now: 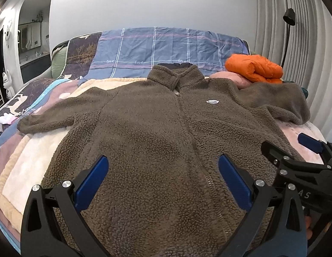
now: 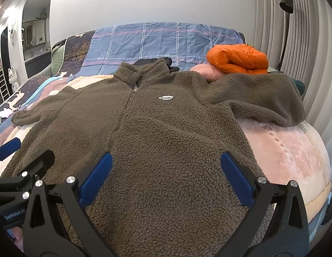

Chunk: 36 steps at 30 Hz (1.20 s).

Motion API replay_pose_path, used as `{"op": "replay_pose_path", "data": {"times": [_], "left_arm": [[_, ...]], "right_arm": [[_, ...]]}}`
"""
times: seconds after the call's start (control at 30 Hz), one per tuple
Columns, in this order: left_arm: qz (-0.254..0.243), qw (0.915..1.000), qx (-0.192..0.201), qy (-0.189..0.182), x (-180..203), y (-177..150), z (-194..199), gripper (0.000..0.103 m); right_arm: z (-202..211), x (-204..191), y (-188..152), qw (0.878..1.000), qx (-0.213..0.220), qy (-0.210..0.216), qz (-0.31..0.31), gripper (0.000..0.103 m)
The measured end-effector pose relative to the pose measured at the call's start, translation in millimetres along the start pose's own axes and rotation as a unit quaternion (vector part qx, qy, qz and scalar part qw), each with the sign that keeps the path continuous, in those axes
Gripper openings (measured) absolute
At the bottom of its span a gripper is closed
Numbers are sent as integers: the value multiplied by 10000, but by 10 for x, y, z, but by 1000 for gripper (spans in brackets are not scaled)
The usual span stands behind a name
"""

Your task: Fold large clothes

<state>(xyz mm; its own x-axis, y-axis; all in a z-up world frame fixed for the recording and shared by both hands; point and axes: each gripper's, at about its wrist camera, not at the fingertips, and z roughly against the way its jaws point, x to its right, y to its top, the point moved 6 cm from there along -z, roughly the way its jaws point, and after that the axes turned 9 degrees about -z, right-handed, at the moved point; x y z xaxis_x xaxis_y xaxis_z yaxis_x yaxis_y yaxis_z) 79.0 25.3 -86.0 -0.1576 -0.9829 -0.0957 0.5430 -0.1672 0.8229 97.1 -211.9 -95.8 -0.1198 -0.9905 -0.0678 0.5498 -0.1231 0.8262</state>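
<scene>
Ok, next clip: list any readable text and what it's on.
"love": repeated along the plaid sheet.
"GenRobot.AI": on the left tongs, seen from the right wrist.
"AS": partial, on the right tongs, seen from the left wrist.
White patch on the fleece jacket: too blurred.

From my feed, the fleece jacket [image 1: 148,128] reads as thick, nubbly pile cloth, matt brown, with a smooth white patch [image 2: 166,97] sewn on the chest. Under it I see a soft plush blanket [image 2: 290,150], pale pink and cream, faintly sheened. The plaid sheet [image 1: 166,49] looks like thin, creased woven cotton. The orange puffer [image 2: 238,59] is slick, slightly glossy nylon. My left gripper [image 1: 163,182] and right gripper [image 2: 166,180] show matt black plastic frames, blue pads and shiny metal screw heads.
</scene>
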Motion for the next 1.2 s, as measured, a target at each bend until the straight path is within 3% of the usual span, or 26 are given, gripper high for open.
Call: {"op": "replay_pose_path", "data": {"times": [0.47,0.7,0.8,0.9,1.0,1.1,1.2], "left_arm": [[-75,10000,51,-17,-197,132,41,102],[207,9996,80,158,-840,298,14,102],[582,9982,-55,120,-1229,266,-124,101],[1072,9938,-130,280,-1770,174,-295,92],[1899,9801,-354,453,-2471,-35,-541,77],[2777,9573,-723,338,-3131,-310,-861,69],[3678,9257,-881,78,-3727,-541,-1192,69]], "right_arm": [[-6,-48,227,9990,125,-69,423,101],[-89,-159,488,9975,-16,222,678,101],[-158,-218,545,9968,-138,285,739,101],[-232,-237,582,9965,-154,277,767,101],[-381,-220,632,9963,-219,135,814,101],[-559,-186,676,9966,-334,30,758,101],[-797,-168,708,9960,-580,-79,671,101]]}}
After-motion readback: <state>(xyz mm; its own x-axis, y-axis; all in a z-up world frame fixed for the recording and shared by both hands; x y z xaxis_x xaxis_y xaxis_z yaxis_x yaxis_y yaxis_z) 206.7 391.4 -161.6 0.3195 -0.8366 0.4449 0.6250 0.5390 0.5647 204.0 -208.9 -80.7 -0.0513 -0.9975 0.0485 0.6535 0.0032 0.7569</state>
